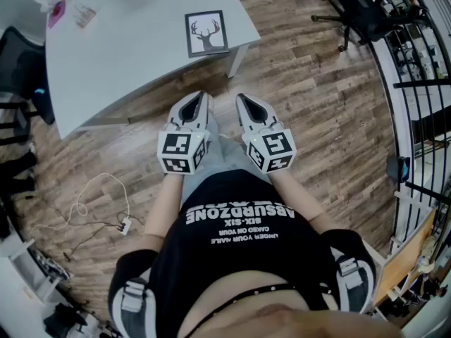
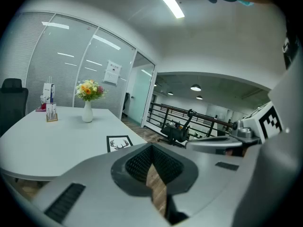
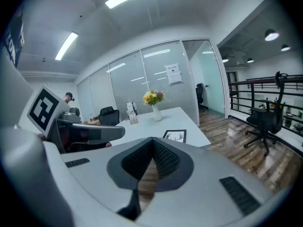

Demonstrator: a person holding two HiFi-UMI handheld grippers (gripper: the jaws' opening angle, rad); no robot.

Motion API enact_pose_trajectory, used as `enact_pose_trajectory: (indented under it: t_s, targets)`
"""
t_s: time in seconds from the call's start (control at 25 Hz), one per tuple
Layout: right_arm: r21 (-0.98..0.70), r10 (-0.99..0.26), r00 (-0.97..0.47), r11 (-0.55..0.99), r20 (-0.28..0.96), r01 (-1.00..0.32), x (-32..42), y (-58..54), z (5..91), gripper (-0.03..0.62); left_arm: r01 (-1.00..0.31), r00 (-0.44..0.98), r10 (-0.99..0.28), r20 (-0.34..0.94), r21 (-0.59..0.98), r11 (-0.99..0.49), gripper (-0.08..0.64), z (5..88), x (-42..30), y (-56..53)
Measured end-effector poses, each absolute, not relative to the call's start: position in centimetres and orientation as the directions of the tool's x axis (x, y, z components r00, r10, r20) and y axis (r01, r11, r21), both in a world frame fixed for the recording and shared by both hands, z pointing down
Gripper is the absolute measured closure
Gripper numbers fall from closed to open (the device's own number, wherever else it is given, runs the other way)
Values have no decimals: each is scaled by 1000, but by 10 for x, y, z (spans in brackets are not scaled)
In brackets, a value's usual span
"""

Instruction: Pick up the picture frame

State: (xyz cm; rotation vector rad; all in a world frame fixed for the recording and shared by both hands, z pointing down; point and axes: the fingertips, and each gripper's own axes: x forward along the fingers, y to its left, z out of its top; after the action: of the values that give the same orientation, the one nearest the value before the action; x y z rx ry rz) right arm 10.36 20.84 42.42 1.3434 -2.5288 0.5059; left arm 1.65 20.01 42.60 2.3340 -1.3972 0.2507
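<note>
The picture frame (image 1: 206, 33), black-edged with a deer-antler print, lies flat near the corner of the white table (image 1: 127, 48). It also shows small in the left gripper view (image 2: 118, 143) and the right gripper view (image 3: 174, 136). My left gripper (image 1: 205, 97) and right gripper (image 1: 242, 99) hang side by side over the wooden floor, well short of the table. Both are shut with nothing between their jaws.
A white vase of flowers (image 2: 88, 98) and a small card stand (image 2: 50, 113) sit far back on the table. A black office chair (image 3: 264, 122) and a metal railing (image 1: 416, 83) stand to the right. A white cable (image 1: 99, 203) lies on the floor at left.
</note>
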Motion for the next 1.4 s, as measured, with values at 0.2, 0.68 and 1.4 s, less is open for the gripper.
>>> enact_pose_trajectory:
  t_s: [0.2, 0.68, 1.4]
  targets:
    - [-201, -750, -548, 511, 370, -836, 97, 198, 429, 577, -871, 489, -797, 354, 255, -420, 545, 428, 15, 189]
    - [-256, -730, -560, 498, 392, -828, 81, 128, 445, 577, -892, 452, -776, 439, 240, -384, 545, 456, -10, 124]
    - [-314, -618, -516, 413, 593, -855, 82, -17, 521, 482, -903, 426, -610, 668, 267, -337, 411, 536, -26, -17]
